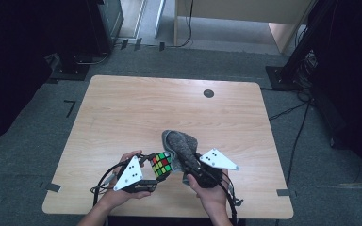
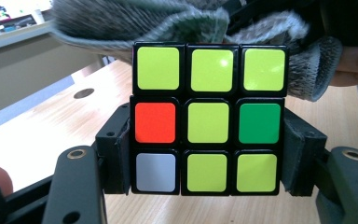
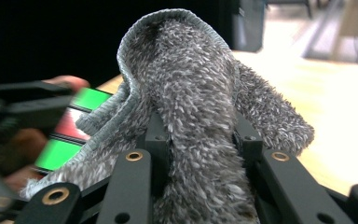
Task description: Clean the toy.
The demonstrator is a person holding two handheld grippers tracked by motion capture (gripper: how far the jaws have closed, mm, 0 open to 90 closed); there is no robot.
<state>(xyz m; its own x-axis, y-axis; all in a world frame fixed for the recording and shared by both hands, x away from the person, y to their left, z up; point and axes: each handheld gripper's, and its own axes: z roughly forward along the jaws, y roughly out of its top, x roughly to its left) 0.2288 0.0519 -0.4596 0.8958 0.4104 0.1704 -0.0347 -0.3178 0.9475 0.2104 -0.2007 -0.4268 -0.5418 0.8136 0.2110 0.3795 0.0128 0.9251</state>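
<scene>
1. The left claw [image 1: 156,170] is clamped on a puzzle cube [image 2: 209,118], its two jaws pressing the cube's opposite side faces at the middle and lower rows. The cube hangs above the tabletop [image 1: 122,108], near its front edge and a little left of centre.
2. The right claw [image 3: 200,140] is clenched on a grey cloth [image 3: 191,93], with a thick fold bunched between the jaws. The cloth rises past the jaw tips and flops over the top of the cube, touching it.
3. The cube looks rigid and light, with smooth plastic tiles that could slide under a loose hold. Flat side faces, as now, seem the safest place to grip. Its layers can probably twist, so pressing across one whole face should keep it square.
4. The cloth looks soft, fluffy and limp, and it will likely sag wherever it is not held. A bunched fold gives the firmest hold, while a single edge may slip out.
5. No brand, label or readable writing shows on the cube or the cloth; the tiles are plain yellow-green, red, green and white.
</scene>
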